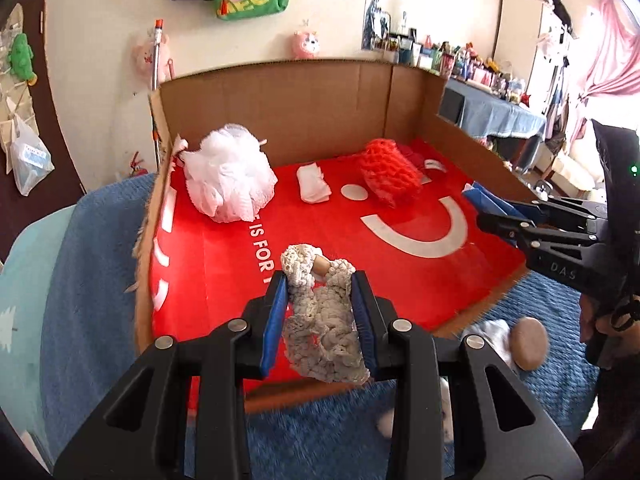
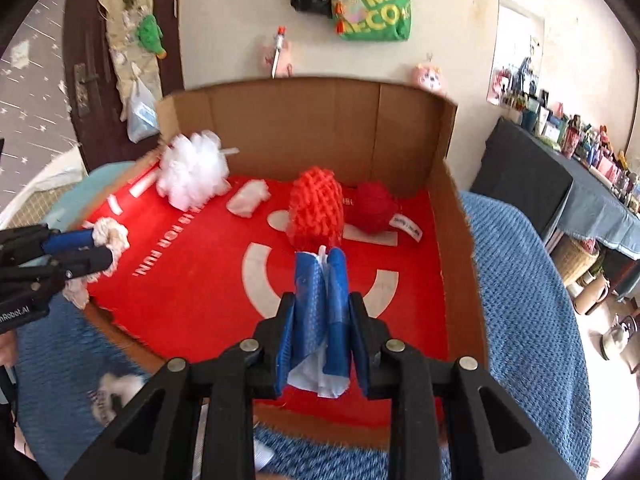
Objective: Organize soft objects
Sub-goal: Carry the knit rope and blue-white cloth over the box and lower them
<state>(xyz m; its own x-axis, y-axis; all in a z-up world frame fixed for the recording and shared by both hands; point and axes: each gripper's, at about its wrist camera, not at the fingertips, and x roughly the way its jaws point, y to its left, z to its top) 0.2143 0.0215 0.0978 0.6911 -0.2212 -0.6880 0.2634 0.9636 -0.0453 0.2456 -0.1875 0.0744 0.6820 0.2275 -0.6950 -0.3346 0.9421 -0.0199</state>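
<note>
**Soft goods head for the cardboard box**

A cardboard box (image 1: 280,96) with a glossy red floor holds a fluffy white mesh pouf (image 1: 230,174) at its far left corner and a red crocheted piece (image 1: 390,178) near the far wall. Over the box's near edge, the left gripper (image 1: 322,312) pinches a cream crocheted piece (image 1: 320,320) at mid-length; the right gripper (image 2: 320,320) clamps a folded blue-and-white mesh cloth (image 2: 320,304). Both look light and limp, probably best taken by their bunched middles.
</note>
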